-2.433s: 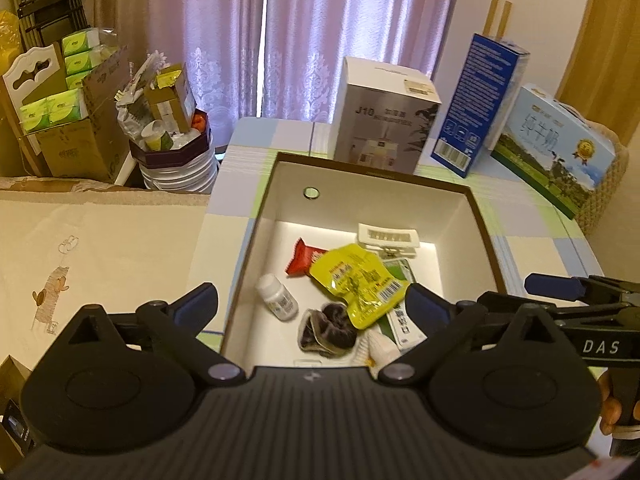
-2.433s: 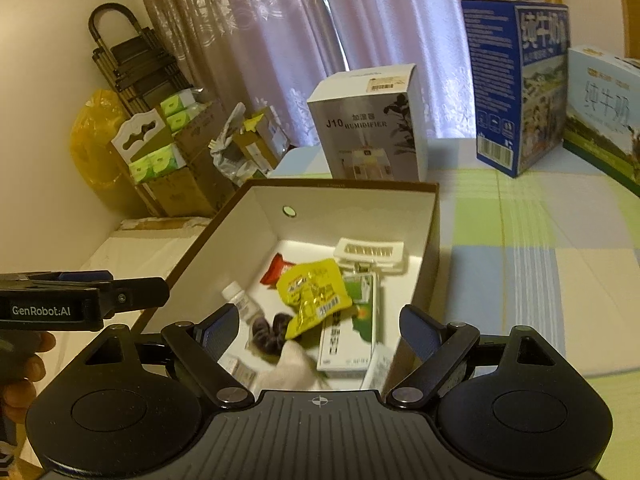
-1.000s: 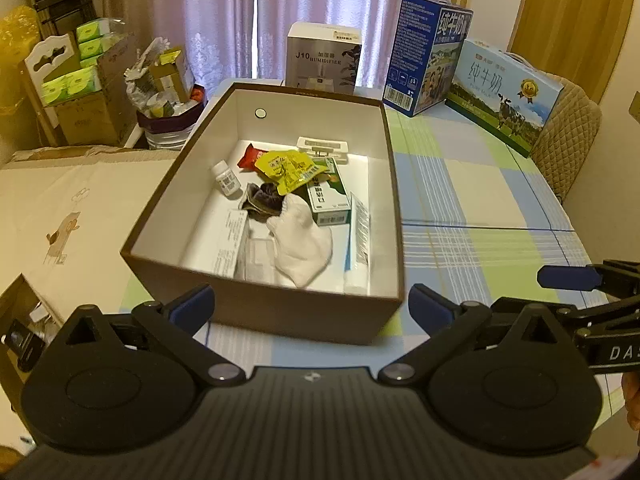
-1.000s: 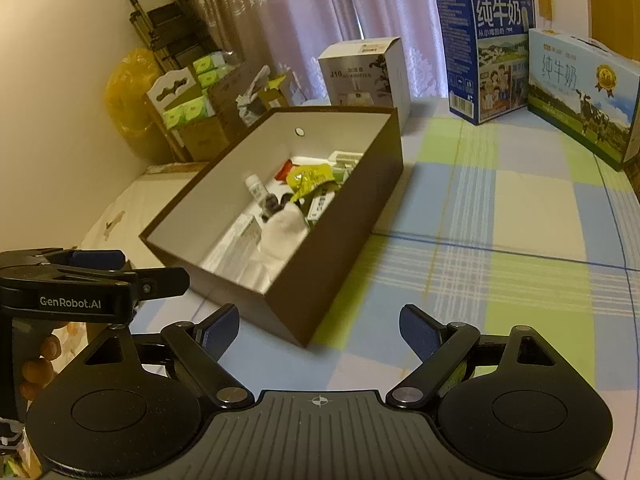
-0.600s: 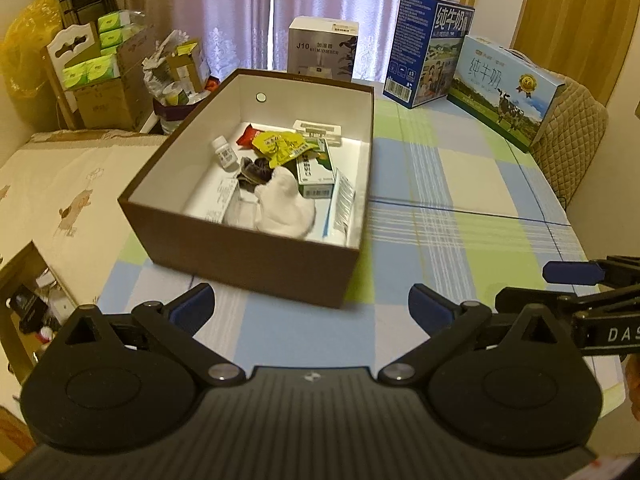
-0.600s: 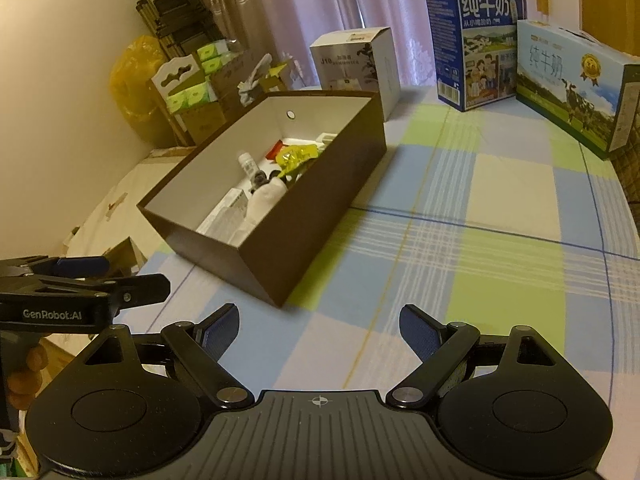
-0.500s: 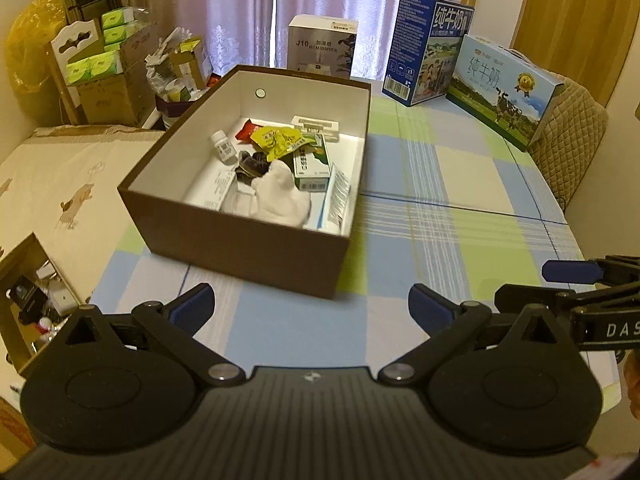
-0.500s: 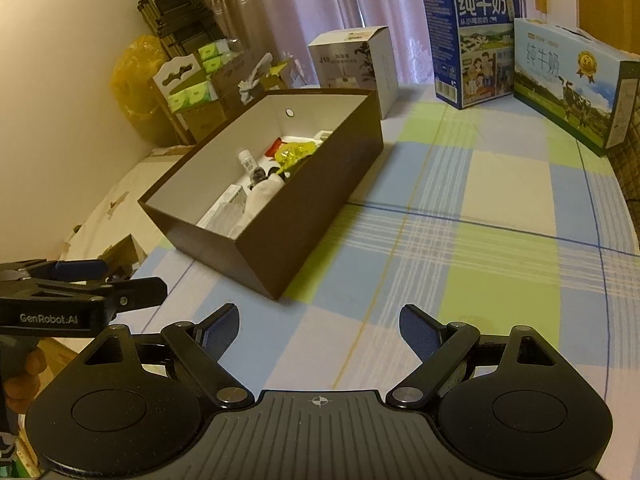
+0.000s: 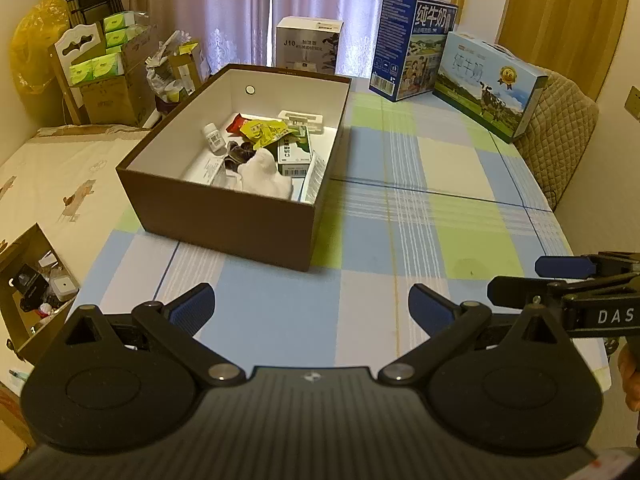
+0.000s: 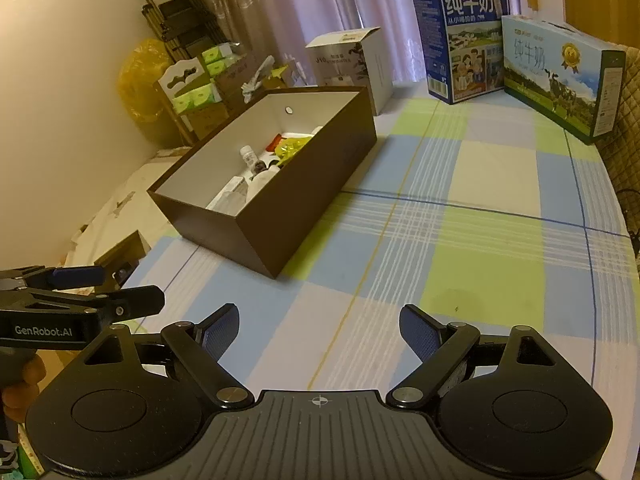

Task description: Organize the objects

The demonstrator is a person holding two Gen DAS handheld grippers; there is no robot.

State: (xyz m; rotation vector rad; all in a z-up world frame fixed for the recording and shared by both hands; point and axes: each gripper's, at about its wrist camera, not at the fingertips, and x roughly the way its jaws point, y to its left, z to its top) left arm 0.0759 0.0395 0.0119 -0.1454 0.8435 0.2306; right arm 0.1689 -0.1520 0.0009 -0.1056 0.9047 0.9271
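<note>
On the checked tablecloth I've got the brown box sitting at the left-hand part, open top, white inside. Behind it at the far edge: white humidifier carton, w/ a tall blue milk carton to its right and a flat milk gift box beyond that.

Inside the box, items lie bunched toward the far right part: white cloth nearest me, green-and-white packet just beside it, yellow snack pouch behind, red wrapper touching the pouch, small white bottle to the left.

My left gripper hovers over bare cloth in front of the box, jaws spread wide, nothing between them. Right gripper same deal: spread wide, empty, well apart from the box, off its near right corner.
</note>
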